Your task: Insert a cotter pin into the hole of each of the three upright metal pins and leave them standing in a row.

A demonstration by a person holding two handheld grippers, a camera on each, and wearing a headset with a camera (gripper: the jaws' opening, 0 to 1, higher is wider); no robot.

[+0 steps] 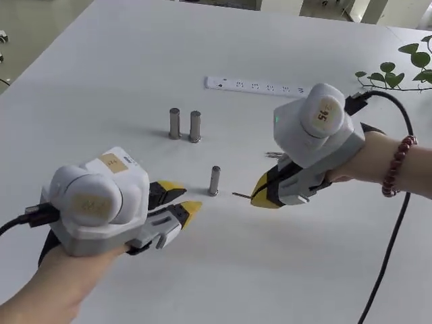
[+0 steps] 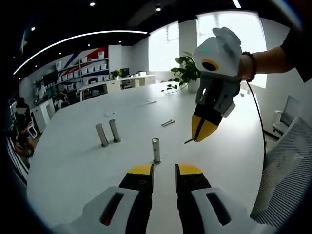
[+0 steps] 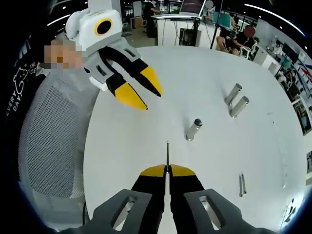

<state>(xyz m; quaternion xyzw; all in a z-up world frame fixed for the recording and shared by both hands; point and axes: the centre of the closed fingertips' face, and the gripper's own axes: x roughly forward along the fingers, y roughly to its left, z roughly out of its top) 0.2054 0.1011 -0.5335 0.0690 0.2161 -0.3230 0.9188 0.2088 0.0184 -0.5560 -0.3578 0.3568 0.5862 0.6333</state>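
Observation:
Three upright metal pins stand on the white table: one alone near me (image 1: 214,181) (image 2: 156,150) (image 3: 193,129), and a pair farther back (image 1: 175,123) (image 1: 195,126) (image 2: 108,133) (image 3: 236,100). My right gripper (image 1: 260,200) (image 3: 167,170) (image 2: 202,130) is shut on a cotter pin (image 1: 241,196) (image 3: 167,155) whose tip points toward the near metal pin, a short gap away. My left gripper (image 1: 179,197) (image 2: 164,169) (image 3: 140,91) is open and holds nothing, just left of that same pin.
Spare cotter pins (image 1: 273,155) (image 2: 167,123) (image 3: 241,184) lie on the table behind the right gripper. A white power strip (image 1: 260,86) lies at the back, and a potted plant's leaves (image 1: 398,71) reach in at the far right. Cables trail from both grippers.

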